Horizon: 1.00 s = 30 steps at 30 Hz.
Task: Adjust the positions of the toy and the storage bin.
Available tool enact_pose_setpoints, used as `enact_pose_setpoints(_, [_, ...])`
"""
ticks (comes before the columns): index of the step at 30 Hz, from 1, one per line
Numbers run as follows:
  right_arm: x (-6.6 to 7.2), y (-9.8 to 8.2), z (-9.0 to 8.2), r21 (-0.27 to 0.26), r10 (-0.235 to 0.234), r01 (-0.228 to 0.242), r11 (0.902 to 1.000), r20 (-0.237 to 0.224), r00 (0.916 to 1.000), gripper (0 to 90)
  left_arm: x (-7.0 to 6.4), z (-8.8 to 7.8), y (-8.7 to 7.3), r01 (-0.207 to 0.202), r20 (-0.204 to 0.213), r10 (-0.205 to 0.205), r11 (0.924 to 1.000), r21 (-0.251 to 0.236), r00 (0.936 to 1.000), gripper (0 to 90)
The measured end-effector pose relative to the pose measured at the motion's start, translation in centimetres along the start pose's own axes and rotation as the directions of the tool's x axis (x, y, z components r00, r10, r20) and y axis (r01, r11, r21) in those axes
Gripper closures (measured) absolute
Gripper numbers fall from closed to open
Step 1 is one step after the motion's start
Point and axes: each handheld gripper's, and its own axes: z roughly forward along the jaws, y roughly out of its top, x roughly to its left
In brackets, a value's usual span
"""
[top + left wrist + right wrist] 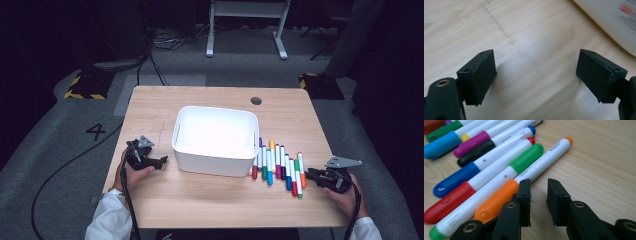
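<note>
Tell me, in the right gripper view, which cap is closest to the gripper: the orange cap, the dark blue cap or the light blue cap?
1. Orange cap, beside its jaw.
2. Dark blue cap, left of it.
3. Light blue cap, far upper left.

The person wears white long sleeves [106, 216] and holds a black handheld left gripper [162, 162] and a matching black right gripper [309, 174], each topped by a grey three-cornered plate [144, 142]. A black cable [60, 170] trails from each. The flat black fingers [482, 75] carry small screw holes, with brass-ringed holes on the arms behind.
</note>
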Motion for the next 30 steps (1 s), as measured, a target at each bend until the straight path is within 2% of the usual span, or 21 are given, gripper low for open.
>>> enact_pose_setpoints(4, [-0.6,0.6,0.6,0.0,0.006,-0.006,1.0,0.033,0.9994,70.3,1.5,1.2,1.3,0.048,-0.036,-0.048,0.9988,-0.01,0.9982,17.0])
enact_pose_setpoints(6, [-0.8,0.7,0.9,-0.013,0.016,-0.016,0.9998,0.032,0.9993,70.4,1.9,1.9,2.1,0.063,-0.052,-0.064,0.9979,-0.013,0.9966,17.4])
enact_pose_setpoints(9, [-0.9,0.8,1.0,-0.017,0.007,-0.006,0.9998,0.03,0.9995,70.5,2.0,2.9,3.2,0.061,-0.029,-0.061,0.998,-0.018,0.9977,17.4])
enact_pose_setpoints(12, [-0.8,0.5,0.9,-0.025,-0.003,0.003,0.9997,0.022,0.9997,70.6,1.3,3.6,3.9,0.037,0.059,-0.035,0.999,-0.028,0.9976,17.5])
enact_pose_setpoints(15, [-0.7,0.3,0.7,-0.027,-0.005,0.006,0.9996,0.018,0.9998,70.2,0.4,4.0,4.3,-0.032,0.097,0.034,0.9993,-0.019,0.9947,16.7])
enact_pose_setpoints(16, [-0.7,0.2,0.7,-0.028,-0.014,0.015,0.9995,0.019,0.9997,70.2,0.1,4.0,4.4,-0.036,0.128,0.038,0.9992,-0.019,0.9911,16.7])
enact_pose_setpoints(20, [-0.5,0.0,0.4,-0.033,-0.005,0.006,0.9994,0.025,0.9997,70.7,-0.6,4.0,4.5,-0.06,0.126,0.061,0.9981,-0.015,0.9901,20.1])
enact_pose_setpoints(24, [-0.6,-0.6,-0.1,-0.038,-0.001,0.002,0.9993,0.033,0.9995,70.8,-1.4,4.0,4.6,-0.107,0.145,0.106,0.9942,-0.001,0.9837,22.2])
enact_pose_setpoints(26, [-0.6,-1.0,-0.4,-0.043,0.01,-0.008,0.9991,0.04,0.9991,71.3,-2.1,4.1,4.7,-0.136,0.136,0.133,0.9907,0.01,0.9818,22.6])
enact_pose_setpoints(28, [-0.6,-1.4,-0.8,-0.048,0.019,-0.017,0.9987,0.048,0.9987,71.4,-2.6,4.2,4.9,-0.148,0.165,0.143,0.9888,0.016,0.9758,24.0])
enact_pose_setpoints(29, [-0.7,-1.6,-1.0,-0.048,0.016,-0.013,0.9988,0.053,0.9985,71.4,-2.8,4.1,4.9,-0.17,0.179,0.163,0.9851,0.025,0.9703,24.1])
enact_pose_setpoints(30, [-0.7,-1.9,-1.2,-0.05,0.02,-0.017,0.9986,0.051,0.9985,71.0,-3.0,4.0,4.9,-0.192,0.171,0.185,0.9809,0.029,0.9678,24.0])
